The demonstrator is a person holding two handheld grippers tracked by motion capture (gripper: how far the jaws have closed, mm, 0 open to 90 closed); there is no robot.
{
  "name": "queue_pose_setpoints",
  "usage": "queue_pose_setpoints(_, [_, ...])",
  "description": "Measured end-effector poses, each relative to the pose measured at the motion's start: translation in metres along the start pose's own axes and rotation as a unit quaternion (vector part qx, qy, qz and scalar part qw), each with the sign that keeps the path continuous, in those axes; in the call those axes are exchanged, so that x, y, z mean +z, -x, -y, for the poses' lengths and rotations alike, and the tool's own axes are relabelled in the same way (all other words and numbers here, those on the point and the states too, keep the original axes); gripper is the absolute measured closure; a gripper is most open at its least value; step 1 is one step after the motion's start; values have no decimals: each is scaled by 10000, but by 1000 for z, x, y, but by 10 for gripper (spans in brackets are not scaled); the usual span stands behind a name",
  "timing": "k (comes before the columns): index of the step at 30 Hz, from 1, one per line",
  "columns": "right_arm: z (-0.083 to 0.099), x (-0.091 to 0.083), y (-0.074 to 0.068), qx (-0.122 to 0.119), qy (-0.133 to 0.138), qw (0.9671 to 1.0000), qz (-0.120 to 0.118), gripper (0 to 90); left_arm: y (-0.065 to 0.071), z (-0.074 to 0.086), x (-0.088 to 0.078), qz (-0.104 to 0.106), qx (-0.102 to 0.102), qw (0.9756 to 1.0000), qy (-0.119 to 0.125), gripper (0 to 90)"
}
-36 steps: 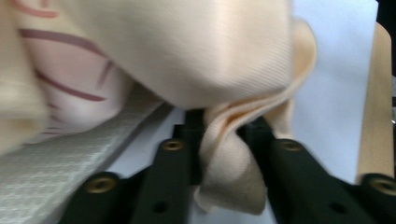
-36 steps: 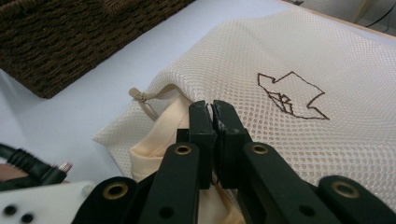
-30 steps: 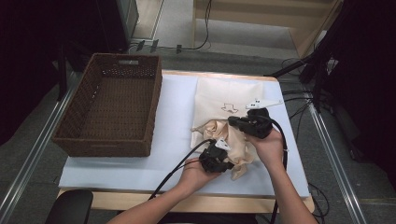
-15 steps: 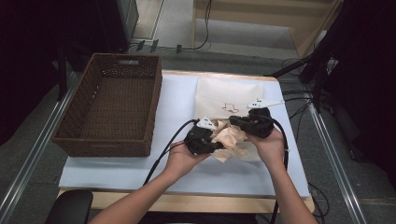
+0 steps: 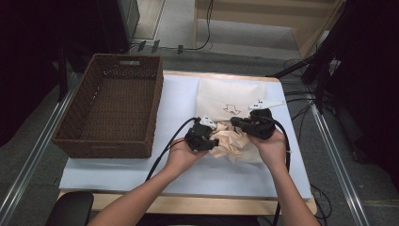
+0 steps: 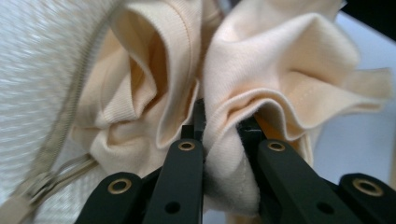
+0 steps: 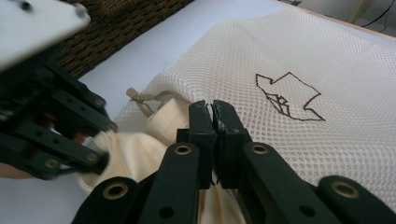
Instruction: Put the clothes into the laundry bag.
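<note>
A peach garment (image 5: 235, 143) lies bunched on the near end of a cream mesh bag (image 5: 230, 96) marked with a drawn arrow (image 5: 231, 109). My left gripper (image 5: 212, 140) is shut on a thick fold of the garment (image 6: 224, 154), beside the bag's zipper (image 6: 70, 116). My right gripper (image 5: 234, 122) is shut on the mesh bag's edge (image 7: 212, 112) next to the zipper pull (image 7: 135, 95), with garment cloth (image 7: 130, 149) just beneath it. In the right gripper view the left gripper (image 7: 105, 144) is close at the left, pinching the cloth.
A dark wicker basket (image 5: 75, 139) stands at the table's left, its wall near my left gripper. White paper (image 5: 141, 174) covers the table. Cables (image 5: 164, 150) trail from both grippers toward the front edge.
My left gripper has moved away from the person and a little left, carrying the garment up toward the right gripper and bunching it. The right gripper has stayed put.
</note>
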State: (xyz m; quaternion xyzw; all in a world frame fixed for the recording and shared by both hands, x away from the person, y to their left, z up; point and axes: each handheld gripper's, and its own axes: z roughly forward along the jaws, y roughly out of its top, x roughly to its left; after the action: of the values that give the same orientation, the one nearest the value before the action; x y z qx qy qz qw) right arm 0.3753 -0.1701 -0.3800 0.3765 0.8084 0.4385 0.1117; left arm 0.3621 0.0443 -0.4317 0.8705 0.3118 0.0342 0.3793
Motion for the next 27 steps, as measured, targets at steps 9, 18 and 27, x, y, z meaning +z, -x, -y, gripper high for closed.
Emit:
queue_pose_setpoints(9, [0, 1, -1, 7, -55, 10000, -33, 889, -6, -1, 19, -204, -9, 9998, 15, 847])
queue_pose_setpoints(18, [1, 3, -2, 5, -82, 9999, -60, 889, -10, -18, 18, -306, -112, 9994, 137, 847])
queue_pose_setpoints(27, [1, 2, -1, 8, -73, 10000, -67, 889, -19, -31, 25, -489, -192, 9985, 126, 846])
